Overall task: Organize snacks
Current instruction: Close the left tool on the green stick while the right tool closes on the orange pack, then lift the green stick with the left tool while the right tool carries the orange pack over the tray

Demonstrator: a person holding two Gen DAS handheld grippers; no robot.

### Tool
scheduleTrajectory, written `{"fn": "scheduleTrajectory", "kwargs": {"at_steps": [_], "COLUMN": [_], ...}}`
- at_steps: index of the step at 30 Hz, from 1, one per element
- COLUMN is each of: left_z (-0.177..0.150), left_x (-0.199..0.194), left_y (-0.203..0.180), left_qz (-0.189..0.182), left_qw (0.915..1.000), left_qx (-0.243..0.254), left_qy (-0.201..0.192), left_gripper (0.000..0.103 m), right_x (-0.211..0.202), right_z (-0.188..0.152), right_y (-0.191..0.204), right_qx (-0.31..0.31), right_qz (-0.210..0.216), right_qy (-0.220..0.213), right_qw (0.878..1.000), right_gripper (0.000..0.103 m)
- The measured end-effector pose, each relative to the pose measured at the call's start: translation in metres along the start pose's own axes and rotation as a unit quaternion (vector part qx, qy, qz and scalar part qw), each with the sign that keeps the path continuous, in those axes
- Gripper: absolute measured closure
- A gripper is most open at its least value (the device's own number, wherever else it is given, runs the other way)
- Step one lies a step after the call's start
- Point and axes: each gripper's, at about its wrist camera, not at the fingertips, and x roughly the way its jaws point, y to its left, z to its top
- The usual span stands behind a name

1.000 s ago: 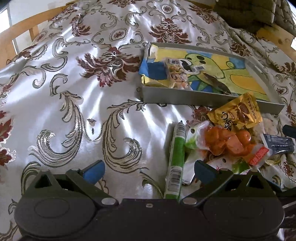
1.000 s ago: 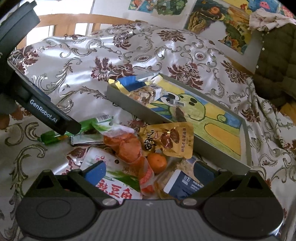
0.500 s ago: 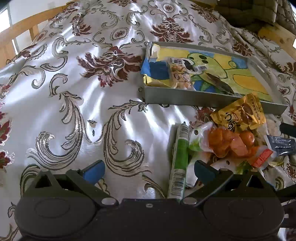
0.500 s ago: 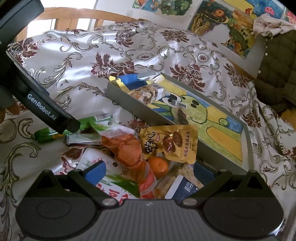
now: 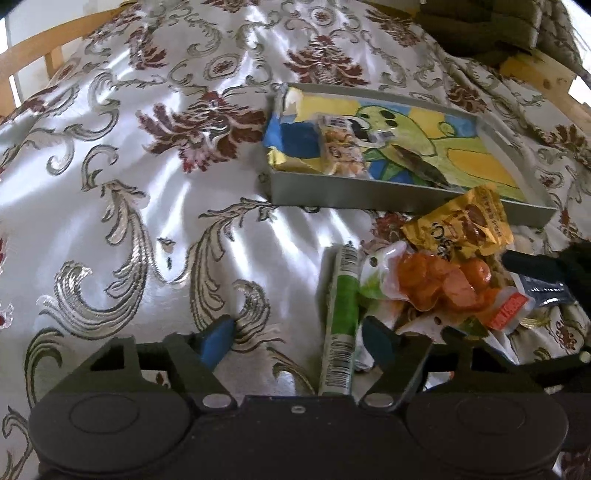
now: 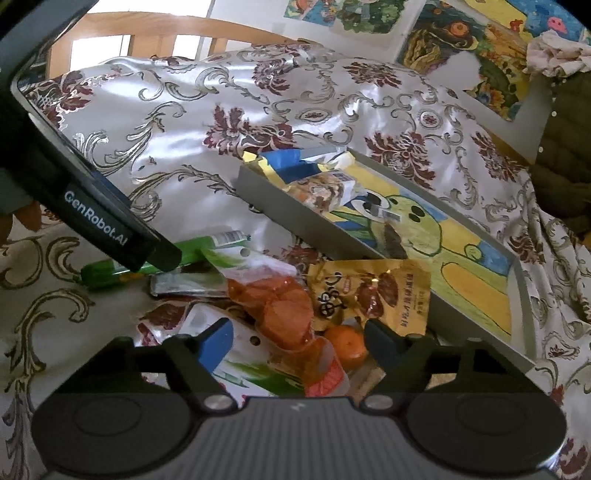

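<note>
A shiny white satin cloth (image 5: 155, 206) with maroon flowers and silver scrolls covers the surface, with a wooden chair rail (image 6: 155, 33) behind it and bright children's paintings (image 6: 458, 44) on the far wall. A shallow grey tray (image 5: 369, 194) lined with a green cartoon drawing holds a blue and yellow packet (image 5: 291, 138) and a clear pack of biscuits (image 5: 341, 153) at its left end. In front of the tray lies a heap of snacks: a long green tube (image 5: 341, 314), a clear bag of orange pieces (image 6: 284, 310), a gold pouch (image 6: 373, 291) and a small orange fruit (image 6: 345, 347).

The left gripper (image 5: 297, 338) points steeply down at the cloth; its jaws have just been closing, stand apart, and the green tube lies between them untouched. The right gripper (image 6: 297, 341) hovers over the heap, jaws likewise just closing yet apart, with the orange bag between them.
</note>
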Motion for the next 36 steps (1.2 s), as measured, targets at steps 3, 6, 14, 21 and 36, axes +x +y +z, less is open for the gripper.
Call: {"fn": "scheduleTrajectory", "kwargs": {"at_steps": [3,6,14,21,36], "left_z": [-0.001,-0.002,-0.006,-0.003,0.001], "left_x": [-0.001,-0.002,0.002,0.012,0.015], "left_y": [-0.004,-0.007,-0.012,-0.001,0.006], "left_qz": [-0.005,-0.008,-0.048,-0.063,-0.072], "left_qw": [0.9998,0.9994,0.9979,0.9978,0.9965], "left_qx": [0.016,0.033,0.044,0.009,-0.036], "left_qy": [-0.005,-0.01,0.003,0.019,0.024], "left_gripper": [0.034,0.048,0.067,0.07,0.083], "right_x": [0.005,0.01,0.019,0.025,0.025], "right_z": [0.001,0.001,0.003,0.004,0.007], "right_y": [0.002,0.003,0.003,0.003,0.007], "right_qx": [0.0,-0.001,0.004,0.006,0.008], "right_qz": [0.006,0.01,0.014,0.017,0.009], "right_qy": [0.002,0.008,0.016,0.019,0.027], "right_qw": [1.0,1.0,1.0,1.0,1.0], "right_gripper": [0.032,0.042,0.049,0.052,0.062]}}
